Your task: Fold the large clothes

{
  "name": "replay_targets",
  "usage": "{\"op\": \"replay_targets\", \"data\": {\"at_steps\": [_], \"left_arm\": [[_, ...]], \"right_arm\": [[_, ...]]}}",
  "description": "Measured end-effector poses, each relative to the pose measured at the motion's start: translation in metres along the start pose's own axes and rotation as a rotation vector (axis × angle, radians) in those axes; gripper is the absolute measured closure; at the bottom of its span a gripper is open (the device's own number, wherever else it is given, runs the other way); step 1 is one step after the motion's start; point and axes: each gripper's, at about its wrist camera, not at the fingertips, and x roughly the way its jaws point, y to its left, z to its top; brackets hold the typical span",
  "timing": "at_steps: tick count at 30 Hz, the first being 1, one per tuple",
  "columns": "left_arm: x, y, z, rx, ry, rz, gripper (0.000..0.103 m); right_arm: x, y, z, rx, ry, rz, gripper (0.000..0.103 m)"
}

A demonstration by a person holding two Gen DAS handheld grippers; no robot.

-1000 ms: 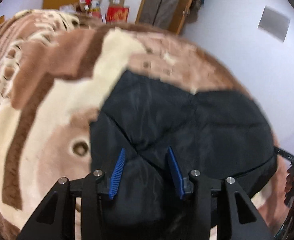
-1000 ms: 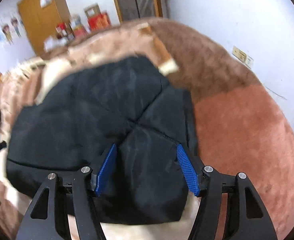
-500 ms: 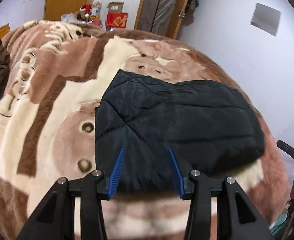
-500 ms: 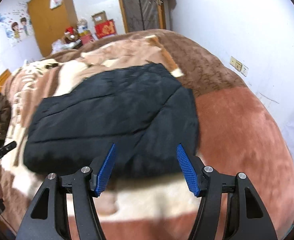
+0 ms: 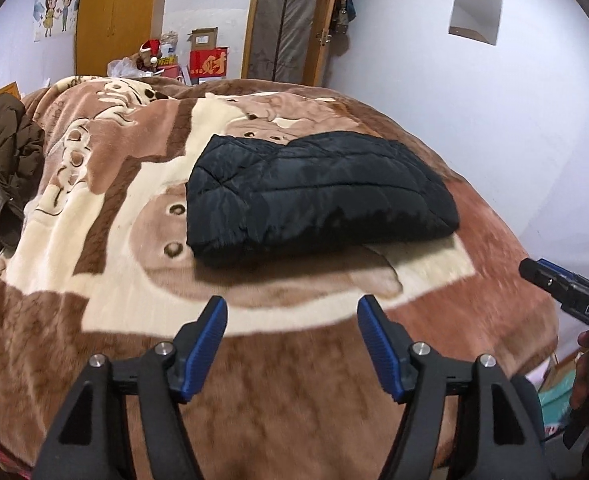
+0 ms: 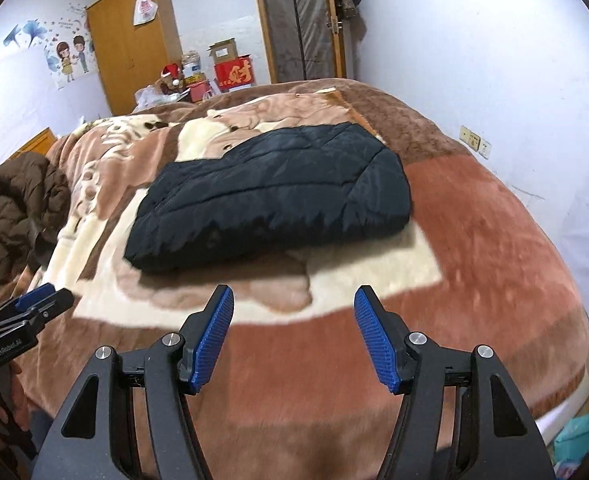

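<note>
A black quilted jacket (image 5: 318, 192) lies folded into a thick rectangle on the brown and cream blanket (image 5: 106, 208) of the bed. It also shows in the right wrist view (image 6: 270, 196). My left gripper (image 5: 292, 344) is open and empty, held back from the jacket above the blanket's near part. My right gripper (image 6: 292, 336) is open and empty too, also well short of the jacket. The right gripper shows at the right edge of the left wrist view (image 5: 566, 292). The left gripper shows at the left edge of the right wrist view (image 6: 26, 312).
A brown puffer jacket (image 5: 2, 156) lies bunched at the bed's left side, also in the right wrist view (image 6: 22, 200). A wooden wardrobe (image 6: 134, 44), boxes (image 5: 208, 62) and a door (image 5: 290, 20) stand beyond the bed. A white wall (image 6: 494, 80) runs along the right.
Both grippers have pulled back from the black jacket toward the bed's near edge and opened wider. The jacket now lies folded and untouched.
</note>
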Motion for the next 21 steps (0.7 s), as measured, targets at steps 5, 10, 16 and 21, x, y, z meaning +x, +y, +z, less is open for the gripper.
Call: {"op": "replay_targets", "data": {"at_steps": [5,10,16,21], "left_arm": [[-0.019,-0.008,-0.024,0.0,0.028,-0.008,0.033],[-0.021,-0.012,-0.041,0.012,0.067,-0.003,0.033],[-0.02,-0.011,-0.045,-0.019,0.083,-0.006,0.033],[-0.021,-0.011,-0.043,-0.024,0.075,-0.011,0.033]], "right_arm": [[-0.015,0.019,-0.025,-0.076,0.024,-0.024,0.04],[-0.025,0.028,-0.037,-0.105,0.017,-0.046,0.04],[-0.028,0.031,-0.041,-0.114,0.008,-0.055,0.04],[-0.025,0.029,-0.041,-0.11,0.02,-0.058,0.04]]}}
